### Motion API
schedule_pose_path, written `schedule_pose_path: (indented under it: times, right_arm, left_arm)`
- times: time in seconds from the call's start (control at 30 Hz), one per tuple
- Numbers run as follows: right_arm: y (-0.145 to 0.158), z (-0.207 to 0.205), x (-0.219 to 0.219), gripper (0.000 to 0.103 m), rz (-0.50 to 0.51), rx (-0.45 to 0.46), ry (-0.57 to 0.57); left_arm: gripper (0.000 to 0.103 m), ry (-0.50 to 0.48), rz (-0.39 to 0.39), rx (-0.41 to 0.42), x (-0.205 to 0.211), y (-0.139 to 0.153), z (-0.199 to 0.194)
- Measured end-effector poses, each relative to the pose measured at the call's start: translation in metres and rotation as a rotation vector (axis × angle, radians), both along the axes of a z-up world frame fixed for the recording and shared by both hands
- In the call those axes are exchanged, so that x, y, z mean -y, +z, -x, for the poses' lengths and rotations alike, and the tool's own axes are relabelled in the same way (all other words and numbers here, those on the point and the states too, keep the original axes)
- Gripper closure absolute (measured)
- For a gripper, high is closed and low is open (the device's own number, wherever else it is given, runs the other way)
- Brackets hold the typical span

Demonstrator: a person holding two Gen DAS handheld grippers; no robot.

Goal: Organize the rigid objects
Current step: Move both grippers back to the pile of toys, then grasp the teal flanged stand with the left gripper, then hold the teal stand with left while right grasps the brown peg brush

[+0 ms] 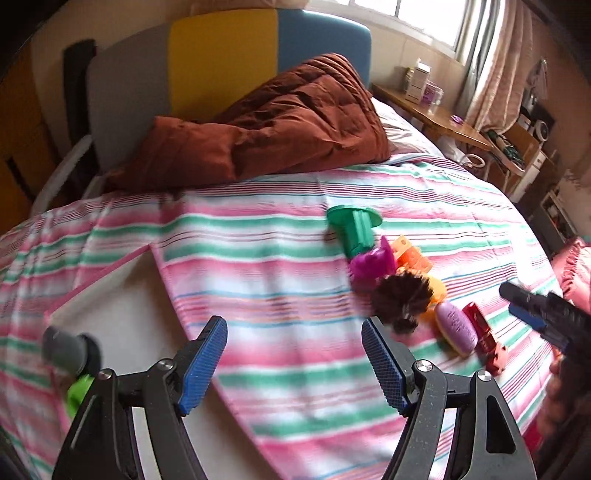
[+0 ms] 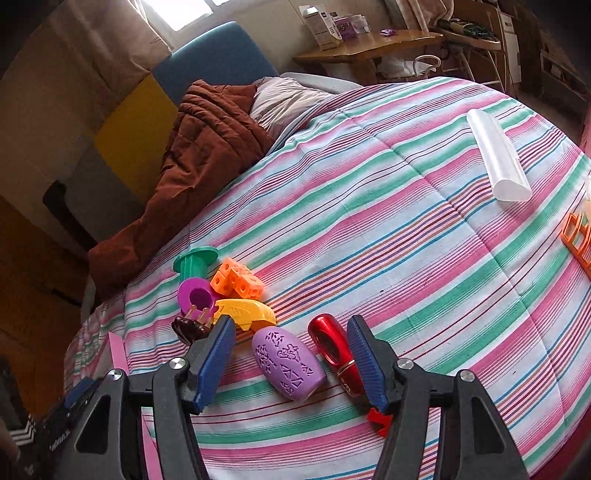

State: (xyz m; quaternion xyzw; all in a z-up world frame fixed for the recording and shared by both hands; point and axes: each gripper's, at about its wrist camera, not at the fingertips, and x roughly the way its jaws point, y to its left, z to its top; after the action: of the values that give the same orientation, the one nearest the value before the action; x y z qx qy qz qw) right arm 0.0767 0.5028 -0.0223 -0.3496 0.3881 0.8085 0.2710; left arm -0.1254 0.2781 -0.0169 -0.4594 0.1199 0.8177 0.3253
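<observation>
Two pairs of jaws, both parted and holding nothing: my right gripper point(image 2: 291, 354) hangs over the lilac oval case point(image 2: 288, 363) and red tube point(image 2: 334, 350), neither pad touching, while my left gripper point(image 1: 295, 360) hovers over bare striped bedspread point(image 1: 295, 398). Step, I judge: picking from the row. Next calls for closing on one piece; beyond lie yellow piece point(image 2: 245, 312), orange blocks point(image 2: 238, 282), green spool point(image 2: 194, 262).

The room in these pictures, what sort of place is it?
Most likely a bedroom in a home. A bed with a striped bedspread and a padded headboard fills the view, a brown quilt is bunched near its head, and a wooden bedside table stands beside a curtained window.
</observation>
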Motion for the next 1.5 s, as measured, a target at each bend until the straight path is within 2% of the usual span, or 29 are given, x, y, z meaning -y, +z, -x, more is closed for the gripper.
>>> schedule_pose_path:
  times: [0.3,0.53,0.67,0.7,0.73,0.77,0.8,0.97,1.17,1.37,1.5]
  right_arm:
    - [0.002,0.003,0.001,0.037,0.033,-0.037,0.029]
    - [0.000,0.001,-0.004,0.036,0.082,-0.062,0.024]
    - [0.002,0.003,-0.002,0.036,0.081,-0.071,0.035]
    - [0.001,0.003,-0.002,0.036,0.083,-0.072,0.037]
    - [0.000,0.004,-0.003,0.036,0.087,-0.071,0.036]
    - [-0.001,0.004,-0.003,0.036,0.091,-0.072,0.035]
    - [-0.002,0.004,-0.003,0.036,0.092,-0.071,0.032]
    - [-0.006,0.000,-0.008,0.036,0.100,-0.067,0.004]
    - [-0.005,-0.014,-0.017,0.036,0.110,-0.087,-0.065]
    - [-0.006,-0.028,-0.027,0.036,0.109,-0.096,-0.138]
    - [-0.007,-0.028,-0.028,0.036,0.117,-0.100,-0.136]
  left_arm:
    - [0.028,-0.064,-0.020,0.086,-0.075,-0.021,0.054]
    - [0.029,-0.096,0.023,0.155,-0.126,-0.049,0.082]
    - [0.048,-0.097,0.048,0.196,-0.145,-0.068,0.095]
    - [0.056,-0.107,0.057,0.217,-0.150,-0.074,0.097]
    - [0.059,-0.109,0.066,0.209,-0.152,-0.077,0.097]
    - [0.069,-0.100,0.064,0.183,-0.151,-0.077,0.097]
    - [0.072,-0.092,0.062,0.175,-0.150,-0.076,0.098]
    - [0.072,-0.001,0.016,0.171,-0.112,-0.078,0.102]
    - [0.072,-0.058,0.069,0.095,-0.076,-0.076,0.057]
    - [0.072,-0.070,0.061,0.111,-0.044,-0.075,-0.001]
    - [0.072,-0.120,0.068,0.071,-0.034,-0.075,-0.051]
